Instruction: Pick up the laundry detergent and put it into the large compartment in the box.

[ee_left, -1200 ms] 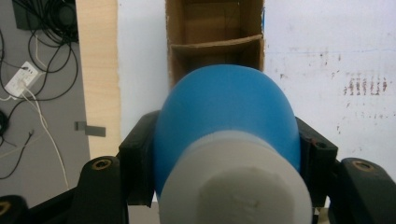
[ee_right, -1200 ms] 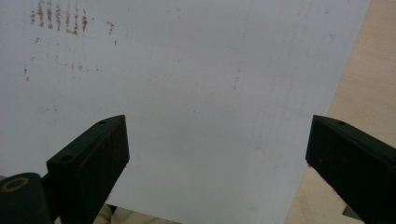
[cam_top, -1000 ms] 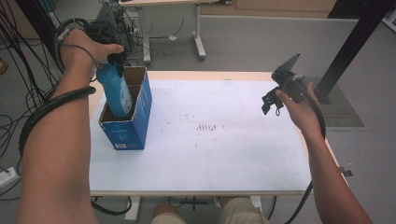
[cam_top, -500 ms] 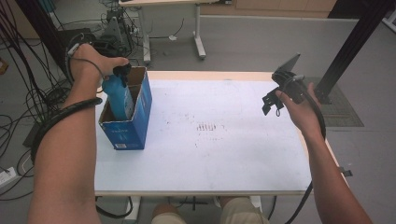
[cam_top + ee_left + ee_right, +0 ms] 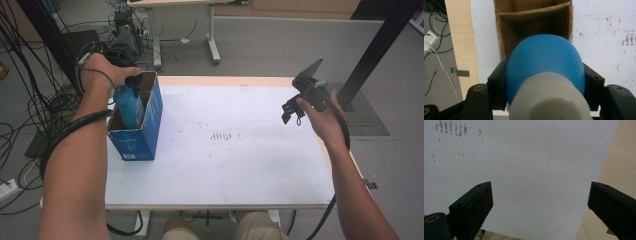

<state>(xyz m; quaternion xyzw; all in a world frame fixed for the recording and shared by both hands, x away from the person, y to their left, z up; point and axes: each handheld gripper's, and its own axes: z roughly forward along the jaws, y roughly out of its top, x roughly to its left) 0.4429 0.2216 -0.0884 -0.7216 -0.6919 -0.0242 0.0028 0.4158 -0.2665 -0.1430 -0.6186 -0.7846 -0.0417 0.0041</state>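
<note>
A blue bottle [image 5: 128,105] with a white cap end [image 5: 549,100] is clamped between the jaws of my left gripper [image 5: 131,85], which is shut on it. The bottle points down into an open blue cardboard box [image 5: 142,135] at the table's left side, partly inside it. In the left gripper view the bottle [image 5: 545,60] covers most of the box's brown inside [image 5: 531,22]. My right gripper [image 5: 295,107] hovers over the table's right edge, jaws wide apart and holding nothing [image 5: 540,202].
The white table sheet [image 5: 230,150] carries faint reddish marks [image 5: 220,136] at its middle. Wooden table edge [image 5: 619,170] lies right of the sheet. Cables and a power strip [image 5: 430,40] lie on the floor at left. A black post [image 5: 375,50] stands at back right.
The left hand has lowered the blue bottle deeper into the box. The right gripper has stayed where it was.
</note>
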